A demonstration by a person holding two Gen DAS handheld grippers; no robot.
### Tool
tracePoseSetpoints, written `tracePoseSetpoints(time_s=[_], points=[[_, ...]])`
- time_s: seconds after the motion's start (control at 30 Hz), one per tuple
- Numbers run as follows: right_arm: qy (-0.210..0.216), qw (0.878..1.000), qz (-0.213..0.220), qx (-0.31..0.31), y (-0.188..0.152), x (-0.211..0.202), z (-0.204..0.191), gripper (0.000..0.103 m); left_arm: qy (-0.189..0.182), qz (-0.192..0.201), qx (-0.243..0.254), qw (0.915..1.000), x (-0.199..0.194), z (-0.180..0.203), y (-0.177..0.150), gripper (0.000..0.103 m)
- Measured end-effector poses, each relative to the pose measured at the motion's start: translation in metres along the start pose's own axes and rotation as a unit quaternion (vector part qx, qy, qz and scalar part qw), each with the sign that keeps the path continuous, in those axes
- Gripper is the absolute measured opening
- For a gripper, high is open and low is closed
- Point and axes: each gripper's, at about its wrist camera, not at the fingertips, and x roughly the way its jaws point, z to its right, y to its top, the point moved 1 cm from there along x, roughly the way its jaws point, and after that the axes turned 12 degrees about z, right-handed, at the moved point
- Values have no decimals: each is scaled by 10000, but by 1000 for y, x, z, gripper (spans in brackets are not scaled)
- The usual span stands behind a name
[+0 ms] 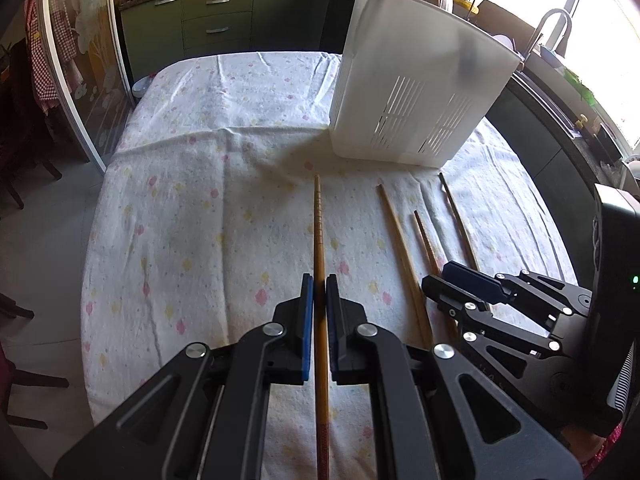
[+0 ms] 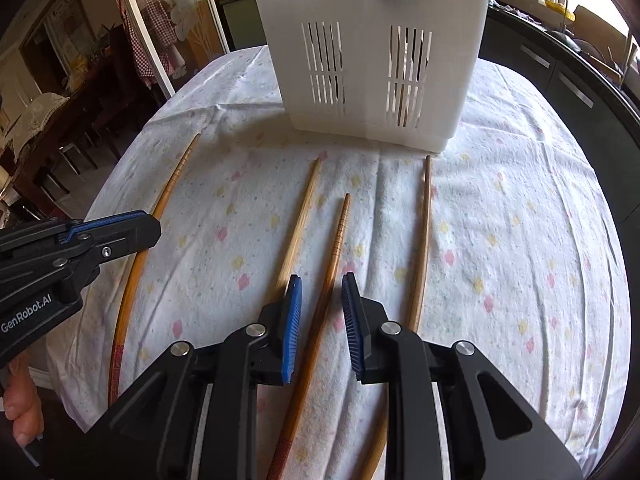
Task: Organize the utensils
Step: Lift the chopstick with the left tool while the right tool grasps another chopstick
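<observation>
My left gripper [image 1: 319, 284] is shut on a long wooden chopstick [image 1: 319, 232] with a red end, which points toward the white slotted utensil holder [image 1: 416, 92]. In the right wrist view the same gripper [image 2: 148, 224] grips that chopstick [image 2: 172, 184] at the left. My right gripper [image 2: 322, 280] is low over the cloth, its blue pads on either side of a ridged chopstick [image 2: 338, 240] with small gaps, so it is open. A pale chopstick [image 2: 300, 216] lies to its left and a darker one [image 2: 425, 232] to its right. The holder [image 2: 372, 60] stands just beyond their tips.
A flowered white cloth [image 1: 192, 208] covers the table. Thin sticks show through the holder's slots. Green kitchen cabinets [image 1: 216, 20] stand behind, with a counter and tap [image 1: 554, 28] at the right. A hand [image 2: 22, 404] holds the left gripper's handle.
</observation>
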Motion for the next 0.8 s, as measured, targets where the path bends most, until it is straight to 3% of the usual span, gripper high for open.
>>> tracePoseSetpoints(time_s=[0.1, 0.2, 0.5, 0.8], points=[[-127, 9998, -22, -138, 3, 4, -4, 13, -34, 64, 34, 10000, -3, 2, 0, 6], [31, 10000, -79, 20, 6, 7, 4, 7, -66, 98, 73, 9999, -6, 5, 1, 6], [1112, 9898, 449, 769, 17, -41, 32, 7, -76, 262, 80, 9996, -23, 7, 7, 6], [1601, 9768, 1026, 989, 13, -102, 49, 7, -233, 611, 144, 9978, -59, 19, 19, 6]])
